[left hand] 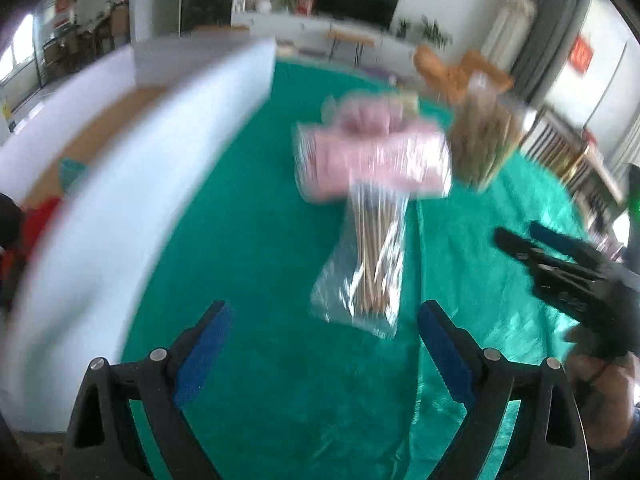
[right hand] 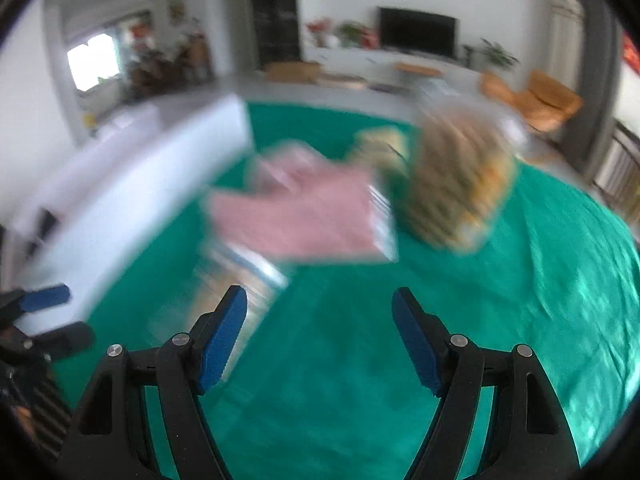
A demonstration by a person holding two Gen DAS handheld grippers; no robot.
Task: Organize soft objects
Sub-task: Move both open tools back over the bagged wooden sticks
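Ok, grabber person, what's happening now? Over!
Left gripper open, empty. Right gripper open, empty. Pink wrapped bundle lies on the green cloth, overlapping a clear bag of sticks. Nothing in the way.
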